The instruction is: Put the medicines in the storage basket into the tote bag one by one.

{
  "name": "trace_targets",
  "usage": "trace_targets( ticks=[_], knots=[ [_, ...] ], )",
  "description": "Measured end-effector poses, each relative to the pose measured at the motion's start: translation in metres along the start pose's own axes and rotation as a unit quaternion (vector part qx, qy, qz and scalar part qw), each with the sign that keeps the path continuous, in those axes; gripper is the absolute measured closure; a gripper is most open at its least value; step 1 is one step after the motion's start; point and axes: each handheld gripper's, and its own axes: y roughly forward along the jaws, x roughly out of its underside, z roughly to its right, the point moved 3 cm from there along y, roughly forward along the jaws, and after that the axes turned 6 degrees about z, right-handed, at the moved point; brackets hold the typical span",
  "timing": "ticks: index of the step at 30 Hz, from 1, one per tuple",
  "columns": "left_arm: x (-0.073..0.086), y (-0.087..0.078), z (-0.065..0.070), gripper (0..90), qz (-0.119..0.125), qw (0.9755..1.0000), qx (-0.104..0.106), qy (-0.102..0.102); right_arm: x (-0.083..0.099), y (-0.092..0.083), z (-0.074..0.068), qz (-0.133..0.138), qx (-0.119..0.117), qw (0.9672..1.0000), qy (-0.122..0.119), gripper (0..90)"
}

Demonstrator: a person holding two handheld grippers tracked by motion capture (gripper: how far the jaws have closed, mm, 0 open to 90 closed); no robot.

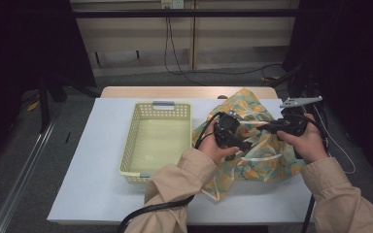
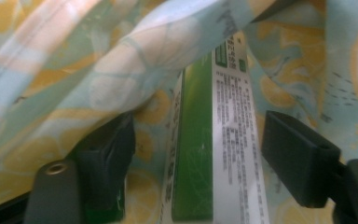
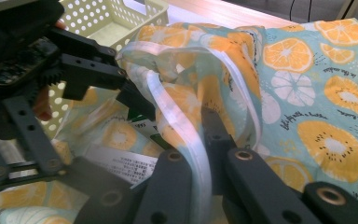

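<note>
White tabletop [image 1: 87,160], right side: my right gripper [image 3: 200,140] clamps the citrus-print fabric bag [image 1: 257,155]; left gripper [image 2: 198,154] released, probably straddling a green-white box [image 2: 205,158] lengthwise.

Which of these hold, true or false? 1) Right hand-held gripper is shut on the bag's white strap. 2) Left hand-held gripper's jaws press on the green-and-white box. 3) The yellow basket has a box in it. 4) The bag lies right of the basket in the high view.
1) True: the right hand-held gripper is shut on the white strap of the fruit-print bag.
2) False: the left hand-held gripper stands open, jaws apart on either side of the green-and-white box, not touching it.
3) False: the yellow basket holds nothing.
4) True.
</note>
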Motion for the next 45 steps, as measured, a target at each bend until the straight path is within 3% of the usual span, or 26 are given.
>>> trace_targets(
  ticks=[14, 21, 27, 28, 29, 30, 40, 45],
  knots=[
    [0.024, -0.062, 0.002, 12.6, -0.002, 0.9999, 0.010, 0.010, 0.004, 0.007, 0.000, -0.010, 0.003, 0.9999, 0.001, 89.7],
    [0.040, -0.073, 0.012, 9.6, -0.003, 0.9993, 0.032, 0.018, 0.005, 0.011, 0.000, -0.017, 0.007, 0.9998, 0.001, 89.7],
    [0.051, -0.072, 0.022, 8.9, -0.010, 0.9979, 0.058, 0.026, 0.006, 0.011, 0.001, -0.016, 0.008, 0.9998, 0.002, 89.7],
    [0.053, -0.071, 0.023, 8.9, -0.015, 0.9977, 0.059, 0.029, 0.006, 0.011, 0.002, -0.016, 0.009, 0.9998, 0.002, 89.7],
    [0.055, -0.069, 0.023, 9.0, -0.022, 0.9984, 0.041, 0.033, 0.006, 0.011, 0.002, -0.016, 0.010, 0.9998, 0.003, 89.7],
    [0.057, -0.068, 0.023, 9.1, -0.025, 0.9976, 0.056, 0.032, 0.006, 0.011, 0.002, -0.016, 0.010, 0.9998, 0.003, 89.7],
    [0.071, -0.050, 0.020, 10.1, -0.053, 0.9965, 0.059, 0.025, 0.006, 0.010, 0.005, -0.014, 0.011, 0.9998, 0.006, 89.7],
    [0.070, -0.049, 0.020, 11.1, -0.057, 0.9960, 0.059, 0.035, 0.006, 0.009, 0.006, -0.013, 0.011, 0.9998, 0.006, 89.7]
  ],
)
